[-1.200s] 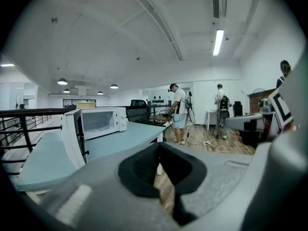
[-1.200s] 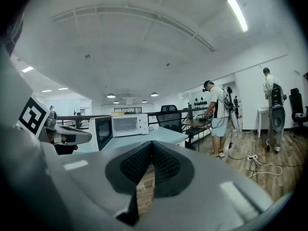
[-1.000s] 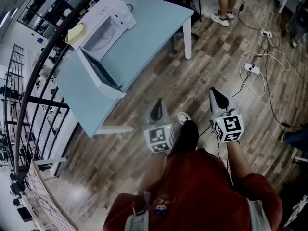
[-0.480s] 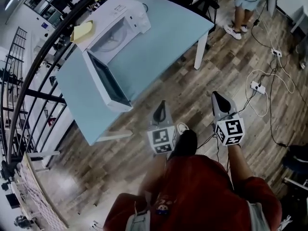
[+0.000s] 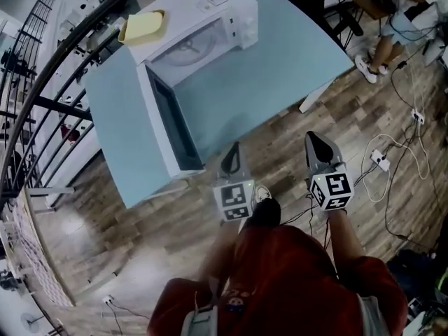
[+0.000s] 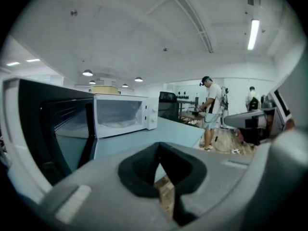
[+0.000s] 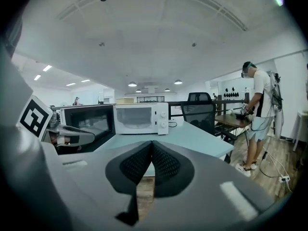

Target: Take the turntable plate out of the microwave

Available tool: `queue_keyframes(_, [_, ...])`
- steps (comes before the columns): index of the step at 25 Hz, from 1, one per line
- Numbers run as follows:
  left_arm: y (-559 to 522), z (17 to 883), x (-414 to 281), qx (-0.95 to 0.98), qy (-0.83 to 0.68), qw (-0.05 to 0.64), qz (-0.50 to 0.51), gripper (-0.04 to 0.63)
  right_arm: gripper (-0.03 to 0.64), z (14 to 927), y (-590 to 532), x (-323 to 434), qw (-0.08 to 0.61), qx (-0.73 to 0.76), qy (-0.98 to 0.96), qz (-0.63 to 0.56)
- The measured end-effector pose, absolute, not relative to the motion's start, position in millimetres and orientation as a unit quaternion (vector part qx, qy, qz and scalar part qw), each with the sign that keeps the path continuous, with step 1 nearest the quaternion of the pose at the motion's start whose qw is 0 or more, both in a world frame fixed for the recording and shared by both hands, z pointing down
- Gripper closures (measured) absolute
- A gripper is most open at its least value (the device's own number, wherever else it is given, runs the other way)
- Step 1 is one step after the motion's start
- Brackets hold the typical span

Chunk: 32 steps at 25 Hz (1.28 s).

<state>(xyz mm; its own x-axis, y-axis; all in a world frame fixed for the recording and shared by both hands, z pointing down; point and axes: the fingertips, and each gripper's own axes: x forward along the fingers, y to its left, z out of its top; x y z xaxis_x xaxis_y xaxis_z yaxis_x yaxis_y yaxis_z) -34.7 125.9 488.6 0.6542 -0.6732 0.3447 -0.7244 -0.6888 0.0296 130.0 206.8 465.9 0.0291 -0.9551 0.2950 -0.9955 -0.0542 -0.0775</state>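
Observation:
A white microwave (image 5: 199,23) stands on a light-blue table (image 5: 280,61), its door (image 5: 168,128) swung wide open toward me. The glass turntable plate (image 5: 190,47) lies flat inside the cavity. My left gripper (image 5: 232,154) hangs over the wooden floor just short of the table's near edge, beside the open door, shut and empty. My right gripper (image 5: 314,143) is level with it to the right, also shut with nothing in it. In the left gripper view the microwave (image 6: 120,117) and door (image 6: 53,129) lie ahead of the closed left gripper (image 6: 161,150).
A yellow pad (image 5: 143,26) lies on top of the microwave. A black railing (image 5: 70,68) runs along the table's far left side. Cables and a power strip (image 5: 381,161) lie on the floor at right. A person (image 7: 257,114) stands at a desk beyond a black chair (image 7: 202,112).
Both grippers have been carried forward toward the table. The microwave and its open door now sit much closer and larger in the head view. The jaws stayed shut.

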Motion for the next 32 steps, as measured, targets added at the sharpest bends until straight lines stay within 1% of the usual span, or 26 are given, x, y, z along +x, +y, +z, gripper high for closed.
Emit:
queue_keyframes(4, [89.9, 490.5, -46.2, 0.891, -0.417, 0.096, 0.152, 0.597, 0.617, 471.1, 153.2, 118.1, 0.084, 0.682, -0.713, 0.138])
queue_keyframes(14, [42.3, 480.5, -69.2, 0.864, -0.474, 0.094, 0.143, 0.597, 0.617, 464.7, 77.4, 90.4, 0.094, 0.623, -0.767, 0.12])
queue_keyframes(17, [6.8, 477.3, -72.9, 0.856, -0.488, 0.098, 0.141, 0.597, 0.617, 460.1, 34.7, 86.5, 0.1, 0.609, -0.778, 0.115])
queue_keyframes(23, [-28.8, 475.9, -60.5, 0.829, -0.533, 0.097, 0.14, 0.597, 0.617, 466.3, -19.4, 101.4, 0.093, 0.568, -0.81, 0.11])
queue_keyframes(28, [-110.8, 459.1, -55.3, 0.809, -0.559, 0.106, 0.148, 0.597, 0.617, 443.7, -116.0, 108.0, 0.09, 0.537, -0.831, 0.113])
queue_keyframes(32, [-134.8, 455.9, -38.6, 0.799, -0.573, 0.102, 0.153, 0.597, 0.617, 441.8, -149.6, 124.5, 0.087, 0.517, -0.844, 0.113])
